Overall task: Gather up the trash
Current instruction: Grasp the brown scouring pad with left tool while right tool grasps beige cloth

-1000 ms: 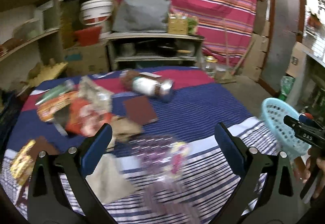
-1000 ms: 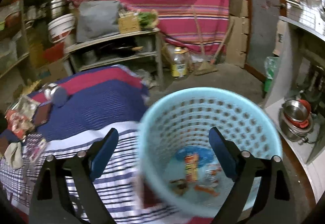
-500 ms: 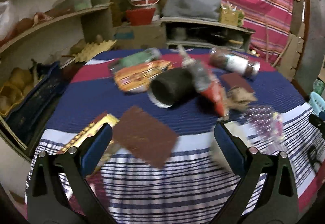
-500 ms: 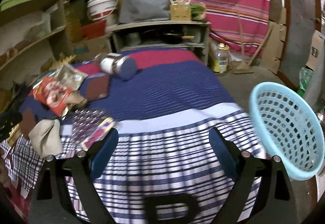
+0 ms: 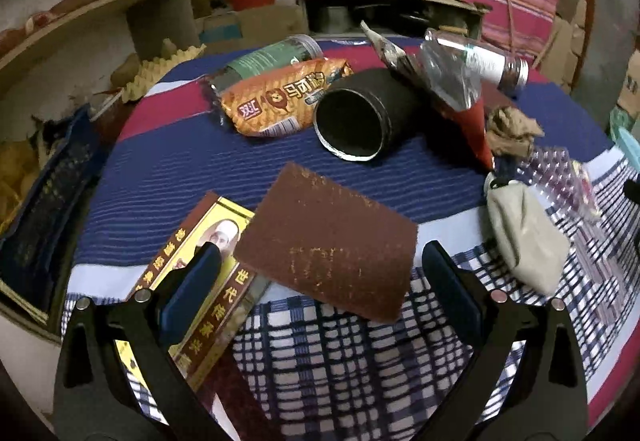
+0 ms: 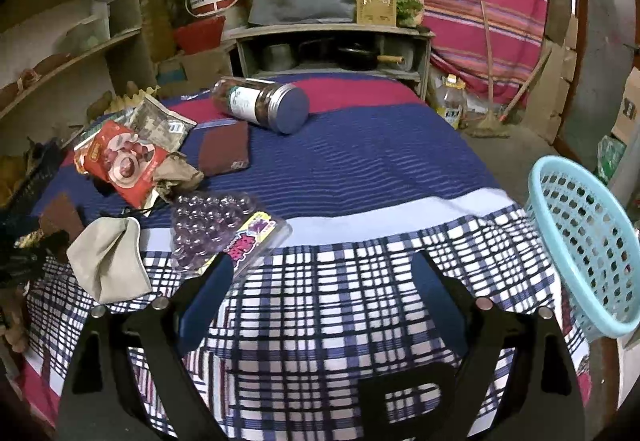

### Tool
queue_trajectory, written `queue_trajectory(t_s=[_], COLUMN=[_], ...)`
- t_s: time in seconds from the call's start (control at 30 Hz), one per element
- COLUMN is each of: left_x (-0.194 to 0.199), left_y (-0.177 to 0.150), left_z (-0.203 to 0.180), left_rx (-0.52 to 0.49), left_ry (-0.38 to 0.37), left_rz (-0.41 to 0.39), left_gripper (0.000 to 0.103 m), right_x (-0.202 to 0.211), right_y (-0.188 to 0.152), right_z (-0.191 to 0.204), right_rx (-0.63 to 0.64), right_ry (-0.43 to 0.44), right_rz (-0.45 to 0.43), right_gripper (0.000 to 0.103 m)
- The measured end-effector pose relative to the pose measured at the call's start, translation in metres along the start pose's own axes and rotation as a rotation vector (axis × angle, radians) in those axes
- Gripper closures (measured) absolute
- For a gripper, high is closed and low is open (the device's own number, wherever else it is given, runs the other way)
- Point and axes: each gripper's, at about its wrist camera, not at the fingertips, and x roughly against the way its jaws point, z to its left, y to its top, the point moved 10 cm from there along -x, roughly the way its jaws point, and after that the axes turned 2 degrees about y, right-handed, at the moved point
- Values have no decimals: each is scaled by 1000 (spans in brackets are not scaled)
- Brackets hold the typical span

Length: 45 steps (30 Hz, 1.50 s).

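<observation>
My left gripper (image 5: 320,273) is open and empty, low over a brown scouring pad (image 5: 326,247) that lies between its fingers. A yellow-red packet (image 5: 196,281) lies under its left finger. Beyond lie a black tube (image 5: 360,113), an orange snack bag (image 5: 280,97), a clear bottle (image 5: 468,65), a crumpled brown paper (image 5: 512,131) and a grey cloth (image 5: 524,233). My right gripper (image 6: 324,281) is open and empty above the checked cloth, next to a purple blister tray (image 6: 224,233). The light-blue basket (image 6: 580,245) stands off the table's right edge.
A jar (image 6: 260,103) lies at the table's far side, near a brown pad (image 6: 224,149) and a red snack bag (image 6: 120,165). Shelves (image 6: 332,41) with pots stand behind. A dark blue crate (image 5: 44,209) sits left of the table.
My left gripper moved left and down towards the scouring pad. My right gripper swung away from the basket, back over the table, and the basket now sits far right.
</observation>
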Motion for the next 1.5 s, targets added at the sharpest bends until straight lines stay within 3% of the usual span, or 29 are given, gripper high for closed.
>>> queue_trajectory(t_s=[0.3,0.37,0.43,0.6,1.07,1.27,1.5], left_x=[-8,-8,-5,-1,31,39,48], left_y=[5,4,5,4,25,27,26], left_z=[0,-1,-4,-8,11,21,37], left_rx=[-74,-87,-101,-109,51,98,153], left_ry=[10,10,0,-14,-88,-92,-97], left_rz=[0,-3,-13,-19,-94,-109,-119], left_gripper=[6,8,17,18,18,18,18], right_x=[-5,-5,-5,-4,-7,-20,-33], right_y=[-6,-7,-8,-9,-12,-21,-29], right_z=[11,14,17,30,98,131,152], right_rx=[11,16,18,37,132,174,218], right_ry=[-3,-2,2,17,87,127,118], right_rz=[24,26,28,34,39,72,125], right_gripper=[14,14,14,14,14,14,15])
